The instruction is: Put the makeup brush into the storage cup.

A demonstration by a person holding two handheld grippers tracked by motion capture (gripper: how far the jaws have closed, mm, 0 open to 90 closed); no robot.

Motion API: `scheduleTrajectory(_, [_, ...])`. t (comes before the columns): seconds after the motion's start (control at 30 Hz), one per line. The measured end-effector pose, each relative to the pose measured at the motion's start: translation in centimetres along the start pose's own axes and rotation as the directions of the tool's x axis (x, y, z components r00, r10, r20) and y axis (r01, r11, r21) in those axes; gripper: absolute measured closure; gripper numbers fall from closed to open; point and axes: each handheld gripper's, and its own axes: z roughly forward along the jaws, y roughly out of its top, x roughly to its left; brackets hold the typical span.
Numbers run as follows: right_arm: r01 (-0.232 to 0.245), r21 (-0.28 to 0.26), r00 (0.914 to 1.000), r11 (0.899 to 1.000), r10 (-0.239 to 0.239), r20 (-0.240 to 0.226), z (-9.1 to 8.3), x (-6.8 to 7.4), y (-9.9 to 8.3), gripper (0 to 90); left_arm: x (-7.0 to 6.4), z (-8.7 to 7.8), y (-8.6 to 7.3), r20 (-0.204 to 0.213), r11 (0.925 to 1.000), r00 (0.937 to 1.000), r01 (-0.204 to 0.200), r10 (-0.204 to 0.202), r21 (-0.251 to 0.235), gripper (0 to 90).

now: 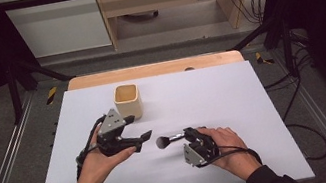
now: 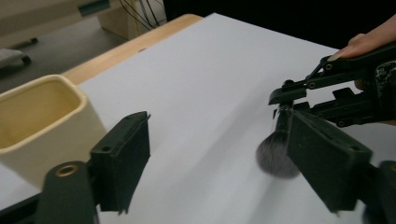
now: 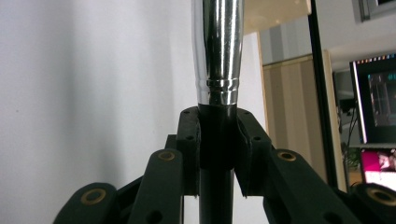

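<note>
Two tools: right tool (image 1: 189,133) clamps makeup brush (image 1: 169,139); left tool (image 1: 139,127) spread wide beside cream cup (image 1: 128,101).

Left gripper (image 1: 140,127) jaws apart, right gripper (image 1: 189,133) jaws clamped.

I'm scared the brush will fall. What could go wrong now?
1. The right gripper pinches only the brush's thin black handle, so the brush might twist or slip.
2. The left gripper is open near the bristles; closing there could squash them.
3. The cup stands just behind the left gripper and could get bumped over.
</note>
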Motion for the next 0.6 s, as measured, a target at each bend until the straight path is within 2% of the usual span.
scheduleTrajectory(0.03, [-0.029,0.004,0.9996,1.0,0.029,0.0,-0.1,-0.1,-0.2,74.1,0.2,-0.5,-0.4,-0.019,0.9996,0.9998,0.0,-0.001,-0.028,17.5])
scheduleTrajectory(0.1, [-0.054,-0.005,0.9985,0.999,0.054,-0.006,-0.2,-0.3,-0.7,74.1,0.5,-1.3,-1.1,-0.042,0.9978,0.999,0.012,-0.015,-0.065,14.8])
scheduleTrajectory(0.13, [-0.104,-0.007,0.9946,0.995,0.103,-0.007,-0.1,-0.2,-0.8,74.1,0.6,-1.5,-1.3,-0.052,0.9967,0.9985,0.014,-0.019,-0.079,13.1])
scheduleTrajectory(0.17, [-0.113,-0.016,0.9936,0.993,0.113,-0.005,-0.1,-0.3,-0.9,74.1,0.9,-1.9,-1.8,-0.07,0.9946,0.9971,0.021,-0.028,-0.102,11.7])
scheduleTrajectory(0.2, [-0.159,-0.023,0.9873,0.987,0.159,-0.009,0.0,-0.4,-1.1,74.1,1.0,-2.1,-1.9,-0.074,0.9938,0.9968,0.023,-0.031,-0.109,9.5])
scheduleTrajectory(0.23, [-0.179,-0.026,0.9838,0.983,0.179,-0.004,0.0,-0.4,-1.1,74.1,1.1,-2.4,-2.2,-0.079,0.9919,0.9962,0.027,-0.037,-0.124,9.0])
scheduleTrajectory(0.27, [-0.216,-0.038,0.9763,0.976,0.217,-0.003,0.1,-0.4,-1.2,74.1,1.1,-2.6,-2.3,-0.085,0.991,0.9957,0.025,-0.036,-0.132,8.4])
scheduleTrajectory(0.33, [-0.267,-0.055,0.9637,0.962,0.267,-0.002,0.2,-0.6,-1.3,74.1,1.2,-3.1,-2.6,-0.128,0.9892,0.9916,-0.001,-0.018,-0.147,8.3])
scheduleTrajectory(0.37, [-0.278,-0.062,0.9605,0.959,0.278,-0.003,0.2,-0.7,-1.4,74.1,1.3,-3.3,-2.8,-0.149,0.9881,0.9889,-0.02,-0.003,-0.153,8.2])
scheduleTrajectory(0.4, [-0.321,-0.082,0.9468,0.943,0.322,-0.007,0.3,-0.7,-1.4,74.1,1.4,-3.5,-2.9,-0.157,0.9871,0.9875,-0.022,-0.003,-0.159,8.0])
scheduleTrajectory(0.43, [-0.338,-0.097,0.9412,0.936,0.338,-0.016,0.3,-0.8,-1.4,74.1,1.6,-3.7,-3.1,-0.167,0.9848,0.9857,-0.009,-0.02,-0.173,7.9])
scheduleTrajectory(0.47, [-0.37,-0.113,0.9289,0.922,0.37,-0.024,0.3,-0.9,-1.4,74.1,1.7,-3.8,-3.2,-0.168,0.9836,0.9852,0.004,-0.035,-0.181,7.4])
scheduleTrajectory(0.5, [-0.379,-0.121,0.9251,0.917,0.379,-0.028,0.3,-0.9,-1.4,74.1,1.9,-4.0,-3.4,-0.165,0.9811,0.985,0.016,-0.049,-0.193,6.8])
scheduleTrajectory(0.57, [-0.415,-0.15,0.9094,0.898,0.414,-0.034,0.3,-1.1,-1.3,74.1,2.0,-4.1,-3.5,-0.167,0.9788,0.9839,0.029,-0.064,-0.203,6.5])
scheduleTrajectory(0.6, [-0.439,-0.166,0.8977,0.883,0.439,-0.036,0.3,-1.2,-1.3,74.1,2.1,-4.1,-3.6,-0.169,0.9788,0.9835,0.029,-0.065,-0.203,6.0])
